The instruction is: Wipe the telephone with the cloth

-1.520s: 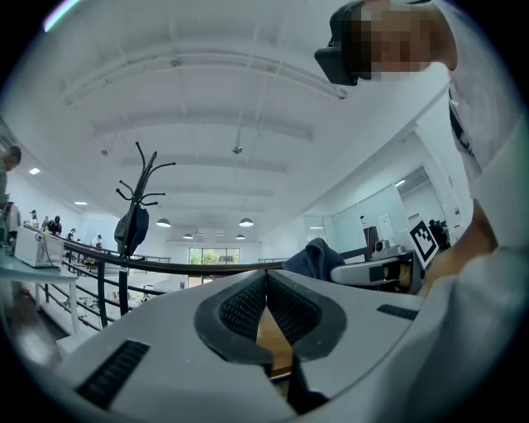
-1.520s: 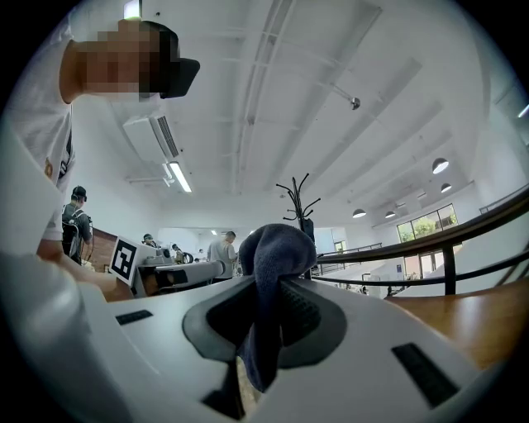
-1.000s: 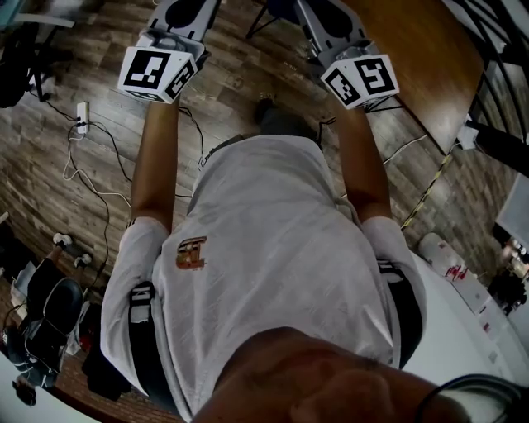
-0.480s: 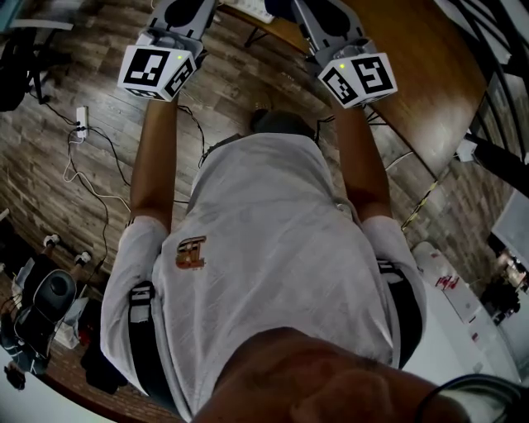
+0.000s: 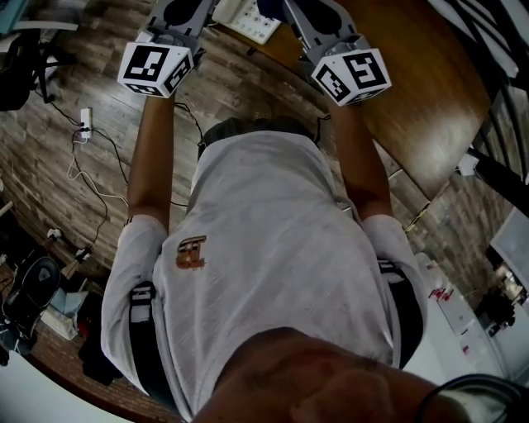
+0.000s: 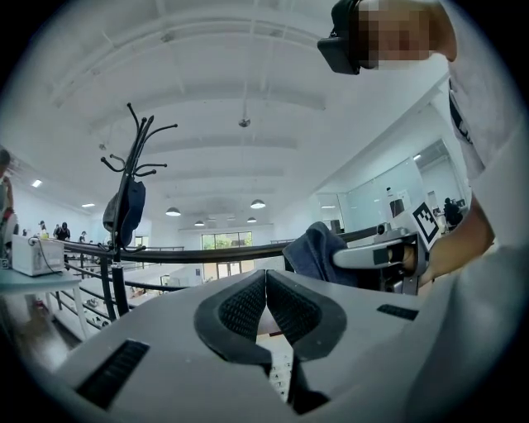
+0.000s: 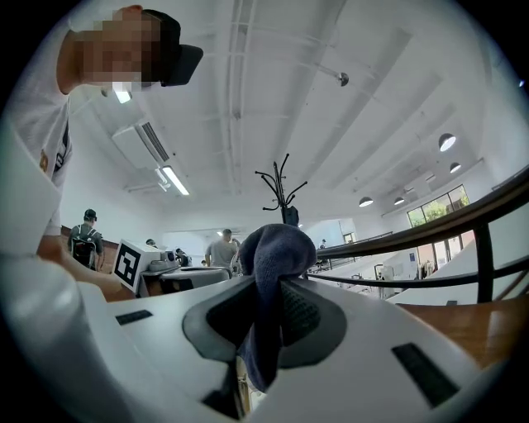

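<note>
The left gripper point(image 6: 265, 277) and the right gripper point(image 7: 269, 285) stand side by side at the far end, apart, the left over the floor point(image 5: 50, 182), the right over the edge of the wooden table point(image 5: 421, 91); a keypad point(image 5: 248, 21) lies on the table between them. The cloth point(image 7: 277, 248) sits between the right gripper's jaws, draped over their tips; a power strip point(image 5: 83, 120) lies on the floor at the left.

No legible text. Square coded markers on left cube point(image 5: 153, 68) and right cube point(image 5: 353, 76), no characters. Gold emblem point(image 5: 191, 252) on shirt point(image 5: 281, 231): unreadable. Red print on white object point(image 5: 450, 310), lower right: too small.
</note>
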{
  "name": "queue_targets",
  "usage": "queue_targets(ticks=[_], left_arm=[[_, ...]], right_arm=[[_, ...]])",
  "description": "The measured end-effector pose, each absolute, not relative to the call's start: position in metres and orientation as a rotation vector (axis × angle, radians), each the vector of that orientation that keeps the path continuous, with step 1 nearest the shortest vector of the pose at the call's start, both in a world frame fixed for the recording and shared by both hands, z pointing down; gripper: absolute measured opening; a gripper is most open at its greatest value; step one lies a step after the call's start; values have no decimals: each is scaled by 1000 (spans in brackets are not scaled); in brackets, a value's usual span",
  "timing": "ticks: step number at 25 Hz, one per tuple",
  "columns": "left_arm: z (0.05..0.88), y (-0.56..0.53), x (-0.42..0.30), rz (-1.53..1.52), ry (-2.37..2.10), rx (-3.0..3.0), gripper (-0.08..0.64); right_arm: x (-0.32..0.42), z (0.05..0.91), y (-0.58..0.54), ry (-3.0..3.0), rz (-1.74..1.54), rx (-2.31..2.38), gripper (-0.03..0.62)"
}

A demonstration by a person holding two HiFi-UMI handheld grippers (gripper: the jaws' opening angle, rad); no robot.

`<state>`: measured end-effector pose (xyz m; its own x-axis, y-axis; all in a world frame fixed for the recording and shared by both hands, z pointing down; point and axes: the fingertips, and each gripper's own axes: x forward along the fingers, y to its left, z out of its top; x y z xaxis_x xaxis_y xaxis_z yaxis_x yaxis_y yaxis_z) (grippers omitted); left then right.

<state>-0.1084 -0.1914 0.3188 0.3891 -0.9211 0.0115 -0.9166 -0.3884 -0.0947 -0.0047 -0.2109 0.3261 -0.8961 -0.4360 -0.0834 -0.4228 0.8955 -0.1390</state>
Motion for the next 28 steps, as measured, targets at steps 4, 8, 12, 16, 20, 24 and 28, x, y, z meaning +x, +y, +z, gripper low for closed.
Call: queue_targets(ticks=[4, 8, 12, 16, 20, 24, 28], left_arm=[[342, -222, -125, -151, 1708, -2579, 18], [358, -264, -134, -214, 1704, -2611, 20], [361, -280, -134, -280, 1683, -2656, 20], [378, -287, -129, -383, 1644, -2730, 20], [395, -296, -131, -457, 1609, -2794, 53], [407, -303, -139, -519, 1585, -2838, 108], [424, -315, -148, -614, 1550, -2879, 117]], right_arm=[[-22, 341, -242, 2943, -236, -681, 72], [-32, 349, -280, 2957, -267, -699, 72], [-36, 342, -290, 2969, -297, -732, 72], [-36, 350, -298, 2975, -366, -805, 72], [-39, 358, -306, 2964, -433, -860, 72], [-49, 367, -313, 2948, -514, -898, 72], [-64, 381, -326, 2944, -627, -923, 72]])
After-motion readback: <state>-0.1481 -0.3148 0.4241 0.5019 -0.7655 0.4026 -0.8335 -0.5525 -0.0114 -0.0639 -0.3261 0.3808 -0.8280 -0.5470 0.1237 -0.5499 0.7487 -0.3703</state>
